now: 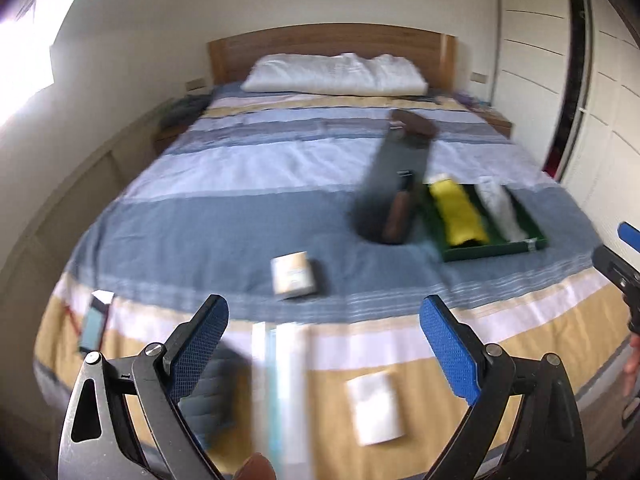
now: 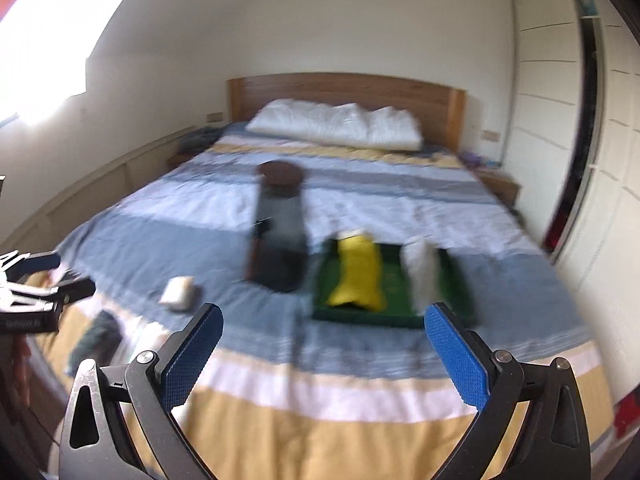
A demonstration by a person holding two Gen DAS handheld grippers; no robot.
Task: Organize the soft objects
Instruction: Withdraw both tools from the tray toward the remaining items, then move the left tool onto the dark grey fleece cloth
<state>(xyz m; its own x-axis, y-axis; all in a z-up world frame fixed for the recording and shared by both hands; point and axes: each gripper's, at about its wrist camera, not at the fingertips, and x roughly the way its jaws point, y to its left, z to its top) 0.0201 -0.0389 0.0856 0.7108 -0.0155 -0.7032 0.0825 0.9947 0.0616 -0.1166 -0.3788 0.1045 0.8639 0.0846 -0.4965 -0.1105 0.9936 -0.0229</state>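
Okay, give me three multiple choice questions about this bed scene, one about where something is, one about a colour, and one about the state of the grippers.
1. Where does the yellow cloth lie?
A. on the pillow
B. in the green tray
C. on the floor

2. What colour are the gripper pads?
A. blue
B. red
C. white

3. How do the left gripper and right gripper stand?
A. both shut on cloth
B. one open, one shut
C. both open and empty

Answers: 1 B, the tray's rim surrounds the cloth. 2 A, every pad in both views is blue. 3 C, the fingers are spread wide with only the bed between them.
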